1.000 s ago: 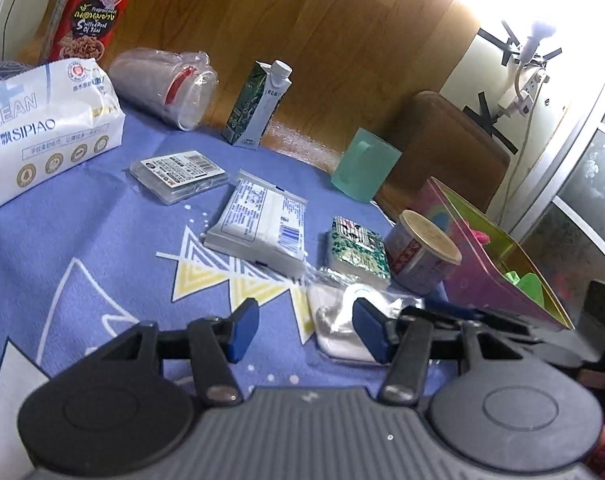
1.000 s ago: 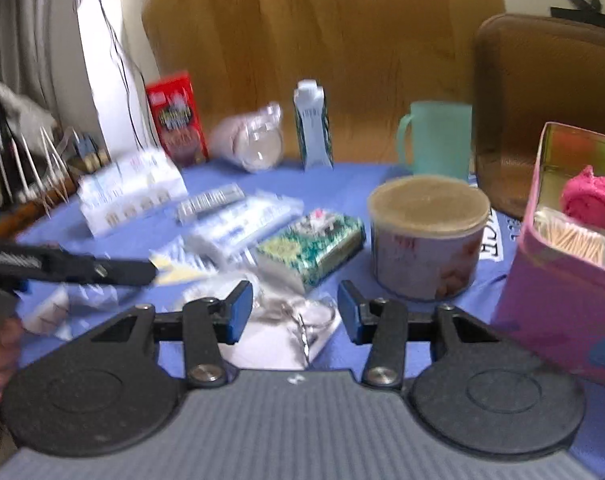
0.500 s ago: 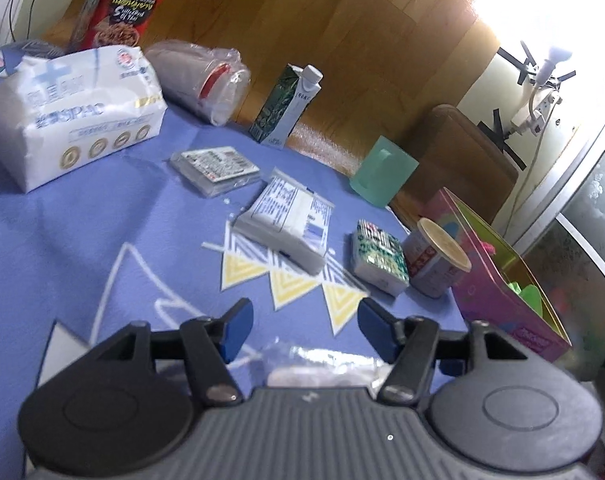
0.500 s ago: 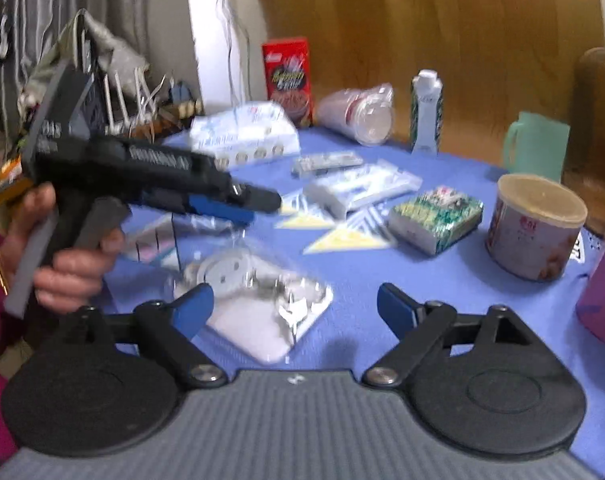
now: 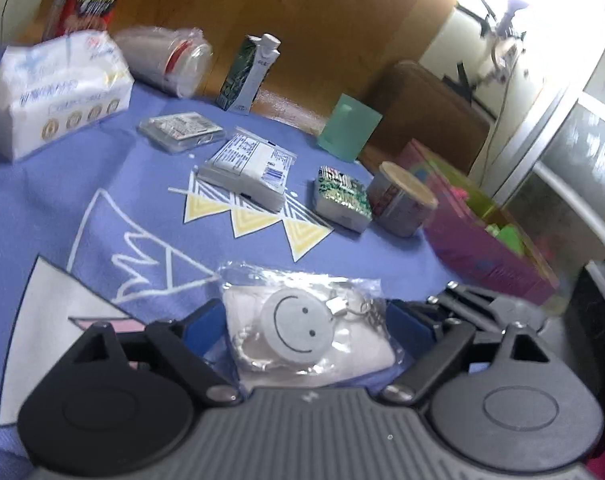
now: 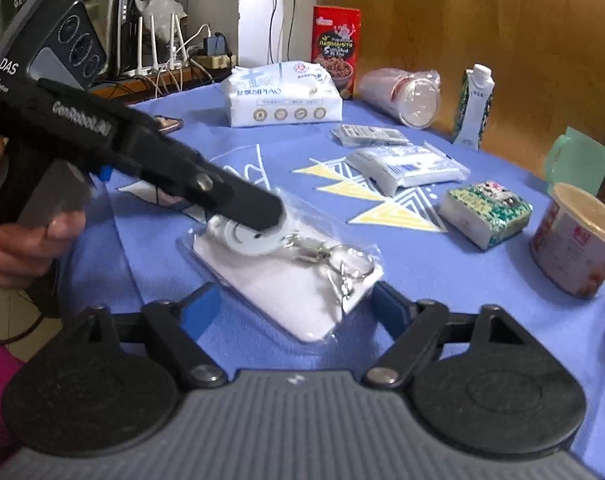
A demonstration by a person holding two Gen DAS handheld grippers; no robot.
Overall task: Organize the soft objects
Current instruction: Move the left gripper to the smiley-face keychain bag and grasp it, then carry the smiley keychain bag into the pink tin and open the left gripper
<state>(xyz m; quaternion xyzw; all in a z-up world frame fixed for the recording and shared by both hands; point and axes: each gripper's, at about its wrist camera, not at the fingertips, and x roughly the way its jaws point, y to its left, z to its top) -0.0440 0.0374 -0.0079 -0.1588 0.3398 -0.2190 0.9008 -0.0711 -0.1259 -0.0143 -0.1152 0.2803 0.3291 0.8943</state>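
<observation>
Right now we have the bagged smiley keychain (image 5: 298, 328) lying flat on the blue tablecloth (image 5: 62, 184), between the spread blue fingers (image 5: 200, 324) of our left gripper (image 5: 302, 326). The bag's edges sit just beside both pads; whether they touch, we cannot tell. Nothing is clamped — the left jaws stand wide apart.

From the right wrist view, the same bag (image 6: 290, 272) lies just ahead of our right gripper (image 6: 298, 308), whose fingers (image 6: 200, 308) are also released and splayed on either side of the bag's near end. The left gripper (image 6: 238, 200) reaches in low from the left, its black tip over the smiley disc, gripped pistol-style by our left hand (image 6: 26, 236).

Farther back sit a tissue pack (image 6: 282, 94), a green patterned packet (image 6: 486, 214) and a paper-lidded cup (image 6: 578, 240) — and in the left wrist view a pink box (image 5: 486, 240) stands at the right.
</observation>
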